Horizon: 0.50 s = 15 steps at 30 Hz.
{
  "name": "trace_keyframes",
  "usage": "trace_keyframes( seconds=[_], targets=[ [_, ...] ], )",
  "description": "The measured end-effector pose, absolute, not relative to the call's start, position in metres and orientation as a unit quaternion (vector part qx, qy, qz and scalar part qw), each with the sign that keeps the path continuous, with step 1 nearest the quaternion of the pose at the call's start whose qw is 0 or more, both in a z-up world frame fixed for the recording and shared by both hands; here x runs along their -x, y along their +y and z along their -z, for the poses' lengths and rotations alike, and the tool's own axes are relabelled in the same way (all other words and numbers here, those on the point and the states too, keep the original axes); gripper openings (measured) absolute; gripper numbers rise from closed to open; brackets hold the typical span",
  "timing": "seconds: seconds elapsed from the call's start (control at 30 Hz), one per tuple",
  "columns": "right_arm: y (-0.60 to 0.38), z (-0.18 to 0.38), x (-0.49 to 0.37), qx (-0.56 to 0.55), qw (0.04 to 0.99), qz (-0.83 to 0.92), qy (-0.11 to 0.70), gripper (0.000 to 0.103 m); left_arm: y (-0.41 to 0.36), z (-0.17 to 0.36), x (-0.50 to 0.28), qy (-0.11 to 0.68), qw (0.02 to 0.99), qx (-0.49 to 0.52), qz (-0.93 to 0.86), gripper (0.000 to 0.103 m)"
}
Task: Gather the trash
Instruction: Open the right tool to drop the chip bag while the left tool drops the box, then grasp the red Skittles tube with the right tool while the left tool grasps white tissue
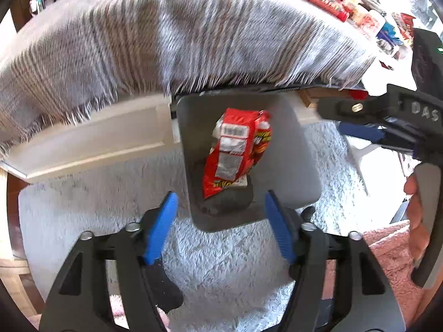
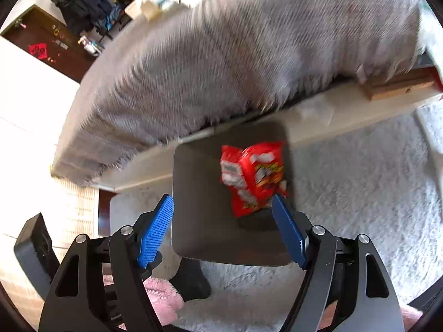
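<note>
Now both grippers, left (image 1: 218, 227) and right (image 2: 223, 231), gape empty above the bin (image 1: 288, 166) at frame centre, red wrapper (image 1: 235, 149) dropped inside.

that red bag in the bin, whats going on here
A person is collecting trash with a handheld gripper in each hand. The red snack bag is inside the grey bin, which stands on the pale shaggy rug beside a bed with a grey blanket. Neither gripper holds it: the left gripper and right gripper both sit above the bin with jaws open and nothing between the pads.
</note>
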State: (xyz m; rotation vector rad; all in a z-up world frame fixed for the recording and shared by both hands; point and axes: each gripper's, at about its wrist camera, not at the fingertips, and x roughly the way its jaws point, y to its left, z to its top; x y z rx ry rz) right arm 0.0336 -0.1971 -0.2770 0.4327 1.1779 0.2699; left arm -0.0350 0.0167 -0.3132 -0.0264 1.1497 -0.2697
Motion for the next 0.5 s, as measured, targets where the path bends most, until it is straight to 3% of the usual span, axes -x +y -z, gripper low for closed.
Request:
trace_keyframes(
  seconds=[0.17, 0.5],
  targets=[
    [-0.237, 0.225, -0.027, -0.172, 0.844, -0.092, 0.499, 0.081, 0.004, 0.283, 0.036, 0.515, 0.846, 0.006, 0.136, 0.081],
    [-0.284, 0.166, -0.054, -0.145, 0.879, -0.044, 0.452, 0.081, -0.010, 0.217, -0.014, 0.471, 0.871, -0.016, 0.140, 0.085]
  ],
)
